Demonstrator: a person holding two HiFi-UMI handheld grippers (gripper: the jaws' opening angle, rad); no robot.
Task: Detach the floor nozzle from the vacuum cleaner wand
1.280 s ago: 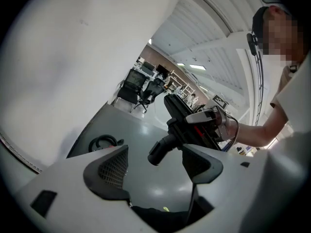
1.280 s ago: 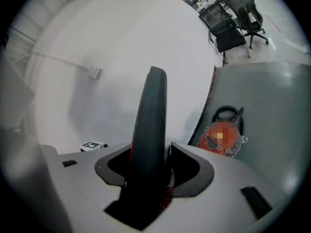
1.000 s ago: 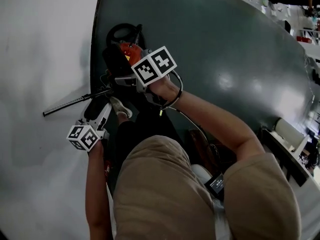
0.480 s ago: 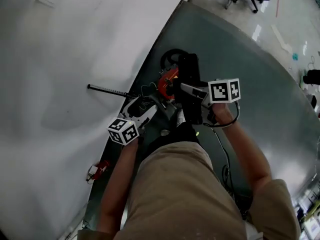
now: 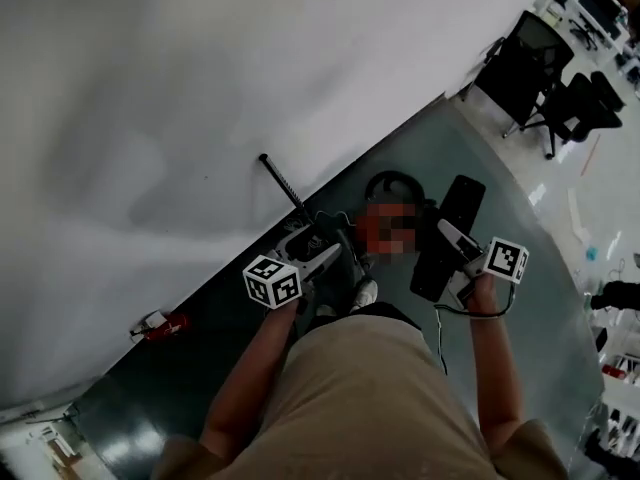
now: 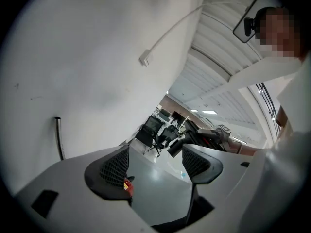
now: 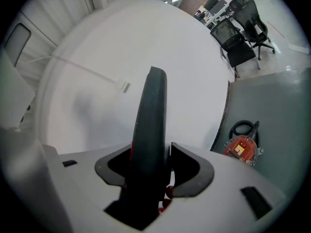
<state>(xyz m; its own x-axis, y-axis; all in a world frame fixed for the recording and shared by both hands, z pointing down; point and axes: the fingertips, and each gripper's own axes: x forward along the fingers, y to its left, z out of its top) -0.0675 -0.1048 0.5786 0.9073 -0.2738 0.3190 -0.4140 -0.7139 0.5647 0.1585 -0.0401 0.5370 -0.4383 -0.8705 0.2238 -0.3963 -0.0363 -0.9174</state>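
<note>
My right gripper [image 5: 458, 240] is shut on the black floor nozzle [image 5: 448, 236] and holds it off the grey floor. In the right gripper view the nozzle [image 7: 150, 125] stands edge-on between the closed jaws of the right gripper [image 7: 150, 166]. The thin black wand [image 5: 285, 190] rests apart from it against the white wall. The orange vacuum body [image 7: 240, 149] with its black hose [image 7: 241, 128] sits on the floor by the wall. My left gripper [image 5: 328, 255] is open, and in its own view the left gripper [image 6: 155, 161] has nothing between its pads.
The white wall [image 5: 200, 98] fills the left side. Black office chairs [image 5: 545, 78] stand at the far right. A small red object [image 5: 165, 325] lies at the foot of the wall. My shoe [image 5: 365, 293] is just below the grippers.
Both grippers have risen, and the nozzle has come up with the right one, away from the orange vacuum body. The head view has swung towards the wall.
</note>
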